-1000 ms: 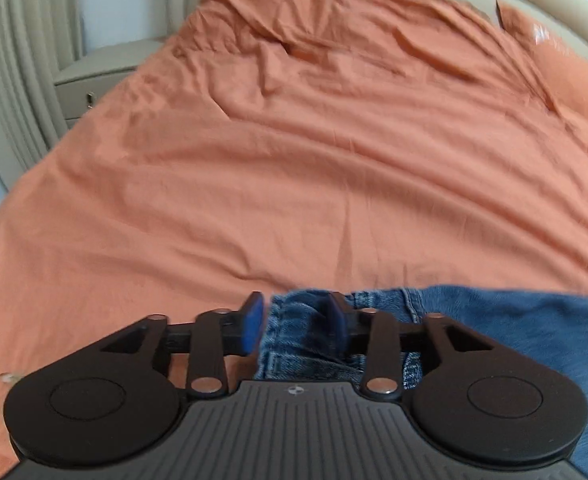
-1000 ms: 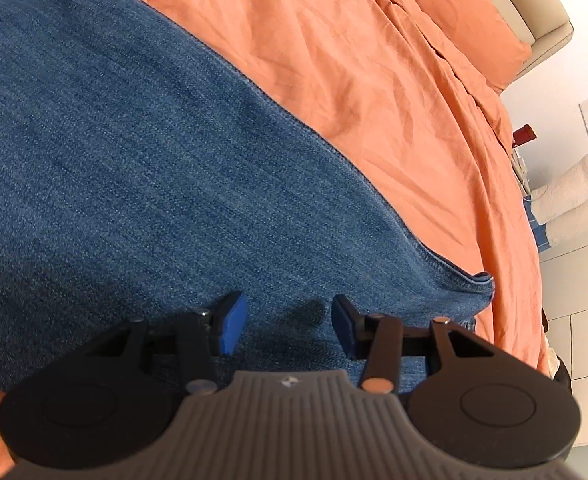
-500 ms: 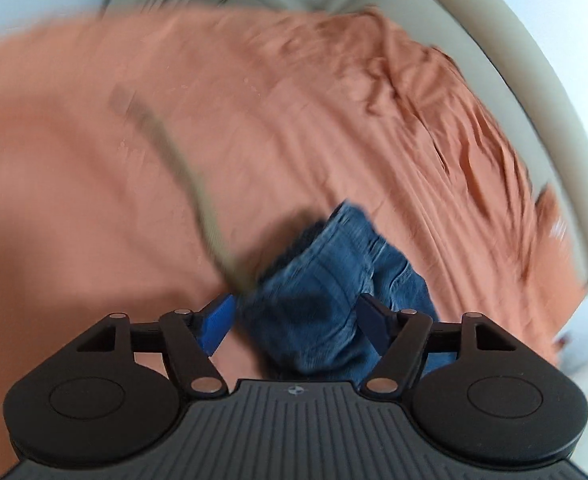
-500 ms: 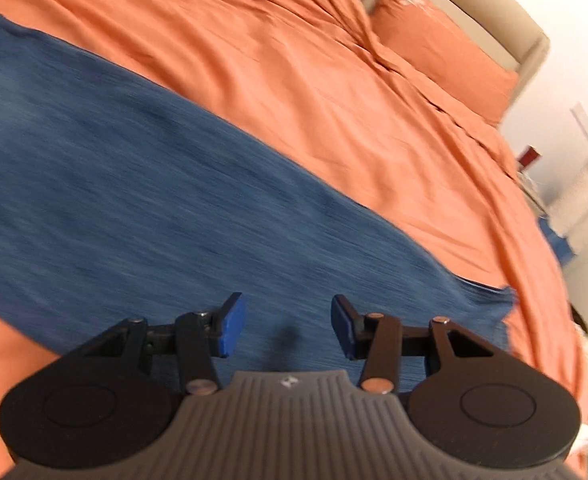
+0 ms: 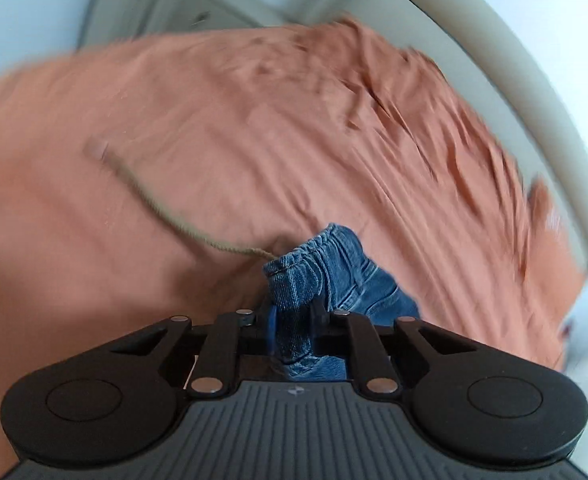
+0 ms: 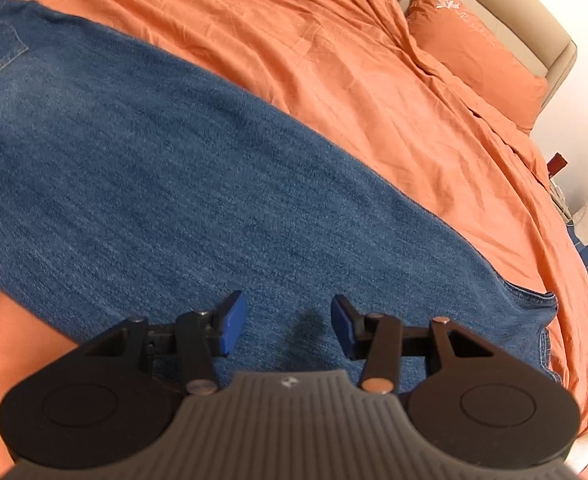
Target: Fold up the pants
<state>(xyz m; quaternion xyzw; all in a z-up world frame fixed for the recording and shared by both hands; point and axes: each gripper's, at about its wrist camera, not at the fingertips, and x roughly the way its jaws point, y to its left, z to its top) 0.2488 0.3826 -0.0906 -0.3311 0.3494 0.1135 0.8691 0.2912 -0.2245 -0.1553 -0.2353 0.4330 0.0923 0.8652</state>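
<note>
Blue denim pants (image 6: 197, 184) lie flat on orange bed (image 6: 334, 60), spread under and ahead of right tongs (image 6: 287, 326); those jaws half apart, nothing between. Left tongs (image 5: 294, 322) closing on bunched waistband (image 5: 294, 280), denim pinched between pads. Tan drawstring (image 5: 165, 208) trails ahead-left. Pillow (image 6: 474, 48) far ahead-right.

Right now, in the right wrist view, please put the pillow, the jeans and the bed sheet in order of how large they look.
1. Jeans and bed sheet: both fill much of the picture; the jeans lie nearer the camera, so I do not rank them.
2. Pillow: clearly the smallest, far off by the headboard.
</note>
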